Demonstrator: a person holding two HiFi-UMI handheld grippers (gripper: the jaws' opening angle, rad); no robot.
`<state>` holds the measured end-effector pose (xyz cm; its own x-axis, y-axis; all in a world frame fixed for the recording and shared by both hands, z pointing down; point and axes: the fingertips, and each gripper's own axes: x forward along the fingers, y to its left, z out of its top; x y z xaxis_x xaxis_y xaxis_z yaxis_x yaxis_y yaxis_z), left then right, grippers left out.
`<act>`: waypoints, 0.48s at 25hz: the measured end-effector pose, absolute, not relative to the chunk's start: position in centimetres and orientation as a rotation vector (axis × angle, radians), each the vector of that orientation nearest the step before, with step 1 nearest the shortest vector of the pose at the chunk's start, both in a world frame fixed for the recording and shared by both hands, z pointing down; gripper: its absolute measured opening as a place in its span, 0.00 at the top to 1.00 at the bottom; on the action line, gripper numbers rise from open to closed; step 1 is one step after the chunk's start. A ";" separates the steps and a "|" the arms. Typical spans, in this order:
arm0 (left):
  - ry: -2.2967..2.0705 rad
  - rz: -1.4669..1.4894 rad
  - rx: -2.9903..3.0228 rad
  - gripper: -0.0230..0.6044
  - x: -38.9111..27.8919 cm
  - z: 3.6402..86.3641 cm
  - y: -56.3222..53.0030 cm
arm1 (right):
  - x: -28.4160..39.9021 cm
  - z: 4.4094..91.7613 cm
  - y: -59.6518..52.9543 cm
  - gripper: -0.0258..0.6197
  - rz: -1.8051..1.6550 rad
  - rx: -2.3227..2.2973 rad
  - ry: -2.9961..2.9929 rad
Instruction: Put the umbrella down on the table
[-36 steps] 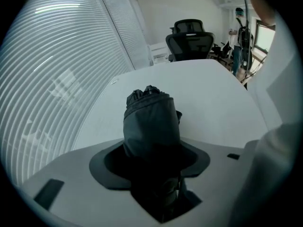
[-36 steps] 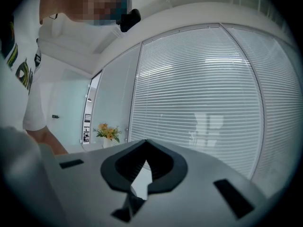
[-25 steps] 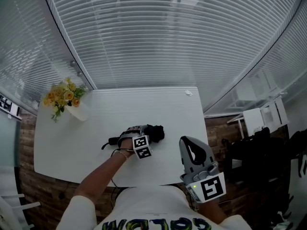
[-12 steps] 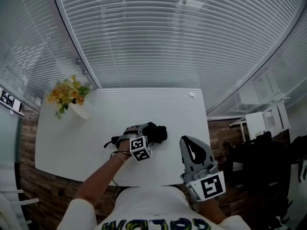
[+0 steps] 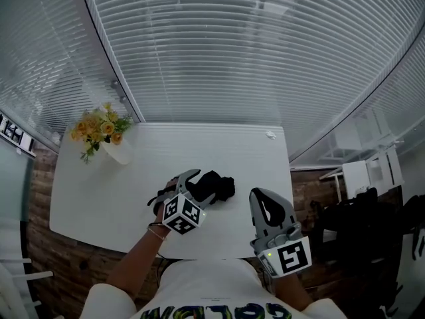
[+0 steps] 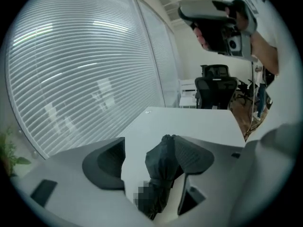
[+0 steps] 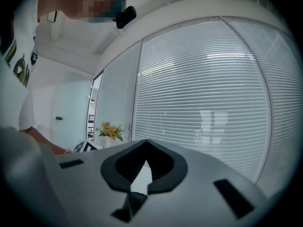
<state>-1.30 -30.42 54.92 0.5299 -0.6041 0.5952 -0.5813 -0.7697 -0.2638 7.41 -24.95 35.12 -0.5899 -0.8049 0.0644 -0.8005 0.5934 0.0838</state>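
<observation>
The black folded umbrella [image 5: 218, 186] lies flat on the white table [image 5: 199, 145], toward the middle and nearer the front edge than the back. The left gripper [image 6: 147, 146] hangs above its near end, angled down. Its jaws have just been opening and now stand spread wide. The umbrella shows between them, closer to the right-hand jaw, with neither pad pressing on it. The right gripper [image 5: 261, 198] is held over the table's front right corner, apart from the umbrella, its jaws pressed together on nothing. Bare tabletop runs behind the umbrella to the far edge, which sits against the slatted blinds [image 5: 239, 52]. A vase of yellow flowers [image 5: 101, 130] fills the back left corner, and a small pale object [image 5: 270, 135] sits near the back right corner. Past the right edge stand office chairs [image 6: 215, 86].
</observation>
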 end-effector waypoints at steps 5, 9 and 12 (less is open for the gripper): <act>1.226 -0.809 -2.810 0.50 -2.3 50.4 -29.8 | 7.2 35.5 -25.4 0.95 -0.066 1.365 -2.712; 1.314 -0.627 -2.869 0.56 -3.4 46.9 -28.6 | 6.8 35.5 -25.5 0.95 -0.069 1.354 -2.714; 1.373 -0.463 -2.877 0.63 -4.2 44.0 -27.8 | 6.5 35.4 -25.6 0.95 -0.075 1.344 -2.717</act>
<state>-4.21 -27.75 44.00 0.5960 -0.7487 0.2900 -0.7715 -0.6342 -0.0518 6.50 -25.55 35.40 -0.6020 -0.7948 0.0761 -0.7894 0.6068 0.0927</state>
